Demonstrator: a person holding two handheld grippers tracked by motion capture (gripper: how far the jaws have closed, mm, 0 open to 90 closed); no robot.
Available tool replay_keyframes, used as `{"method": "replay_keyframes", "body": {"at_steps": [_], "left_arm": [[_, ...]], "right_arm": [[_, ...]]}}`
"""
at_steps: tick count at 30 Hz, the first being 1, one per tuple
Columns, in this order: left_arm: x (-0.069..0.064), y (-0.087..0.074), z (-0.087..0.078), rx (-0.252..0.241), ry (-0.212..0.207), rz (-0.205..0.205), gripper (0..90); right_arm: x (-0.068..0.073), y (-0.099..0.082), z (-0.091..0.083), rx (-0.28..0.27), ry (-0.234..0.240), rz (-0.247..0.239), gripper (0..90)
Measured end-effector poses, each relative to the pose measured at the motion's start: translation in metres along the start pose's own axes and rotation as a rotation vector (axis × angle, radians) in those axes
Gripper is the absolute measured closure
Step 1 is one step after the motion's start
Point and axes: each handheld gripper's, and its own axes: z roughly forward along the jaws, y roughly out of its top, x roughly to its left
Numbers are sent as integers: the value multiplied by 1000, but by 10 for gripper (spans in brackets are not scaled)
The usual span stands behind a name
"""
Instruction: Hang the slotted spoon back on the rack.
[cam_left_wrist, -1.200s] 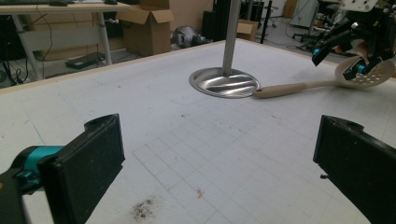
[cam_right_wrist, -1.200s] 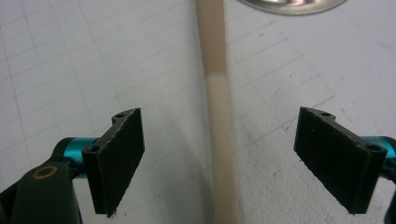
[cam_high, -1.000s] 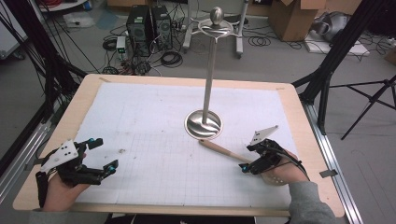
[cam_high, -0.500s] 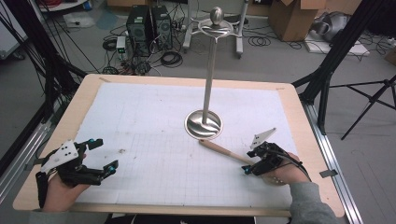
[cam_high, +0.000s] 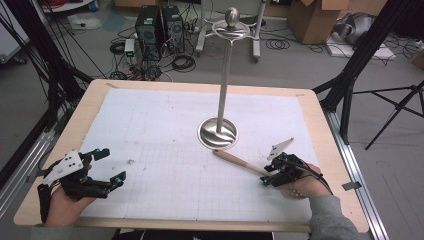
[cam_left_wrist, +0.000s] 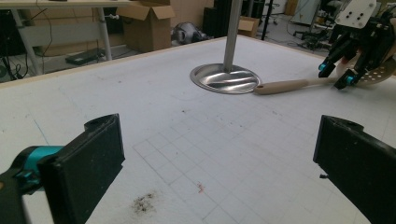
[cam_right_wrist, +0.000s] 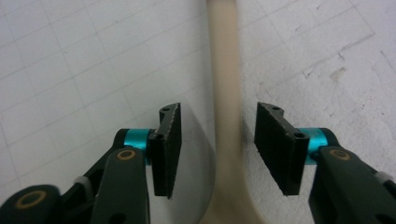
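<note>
- The counter (cam_high: 320, 125) under me is a pale wooden board, covered by a white gridded mat (cam_high: 165, 130) that reaches almost to its edges.
- A tall metal stand (cam_high: 224, 85) rises from a round shiny base (cam_left_wrist: 226, 78) on the mat, a little right of centre in the high view.
- The wooden-handled skimmer (cam_left_wrist: 289, 85) lies flat on the mat; its handle tip is just beside the stand's base, and its perforated head is under my right hand.
- My left gripper (cam_high: 97, 170) rests at the near left corner of the counter, well apart from the skimmer; its jaws stand wide open with nothing between them.
- My right gripper (cam_right_wrist: 218, 149) points down over the skimmer's handle. Its jaws have just been closing and now stand one on each side of the handle, with a gap still showing on both sides, so they do not yet press on it.
</note>
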Motion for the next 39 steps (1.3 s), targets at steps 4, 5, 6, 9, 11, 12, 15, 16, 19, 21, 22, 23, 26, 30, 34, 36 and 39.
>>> {"method": "replay_keyframes", "body": {"at_steps": [4, 5, 6, 9, 11, 12, 15, 16, 19, 21, 22, 23, 26, 30, 34, 36, 39], "left_arm": [[0, 0, 0, 2, 0, 1, 21], [0, 0, 0, 2, 1, 1, 21], [0, 0, 0, 2, 0, 1, 22], [0, 0, 0, -1, -1, -1, 22], [1, 0, -1, -2, 2, 0, 22], [1, 0, -1, -2, 2, 0, 22], [1, 0, -1, -2, 3, 1, 22], [1, 0, -1, -3, 3, 0, 22], [0, 0, 1, -1, 1, 1, 22], [0, 0, 1, -1, -1, 4, 22], [0, 0, 1, -2, 0, 3, 22], [0, 0, 1, -3, 1, 1, 22], [1, 1, 0, -2, 1, 5, 22], [1, 1, 0, -7, 1, 2, 22], [1, 1, 1, -7, -1, 4, 22], [0, 2, 1, -5, -2, 3, 22], [1, 1, 3, -7, -4, 3, 22]], "right_arm": [[0, 0, -1, 3, -8, 8, 591], [0, 0, -1, 5, -11, 7, 614], [0, 0, -1, 6, -14, 0, 629], [1, 0, -2, 11, -19, -4, 709], [2, -1, -3, 17, -29, -6, 759], [2, -1, -3, 17, -31, -10, 763], [2, -1, -4, 21, -35, -15, 772], [3, -1, -4, 20, -40, -14, 774], [3, -1, -4, 23, -31, 26, 779], [3, -1, -4, 25, -36, 11, 779], [3, 0, -4, 26, -41, 9, 779], [4, 0, -4, 24, -46, 4, 780], [4, 0, -6, 12, -39, 13, 781], [5, -1, -10, -27, -32, 21, 780], [4, -4, -14, -70, -24, 31, 780], [4, -5, -17, -91, -23, 37, 780], [4, -8, -21, -131, -22, 39, 780]]}}
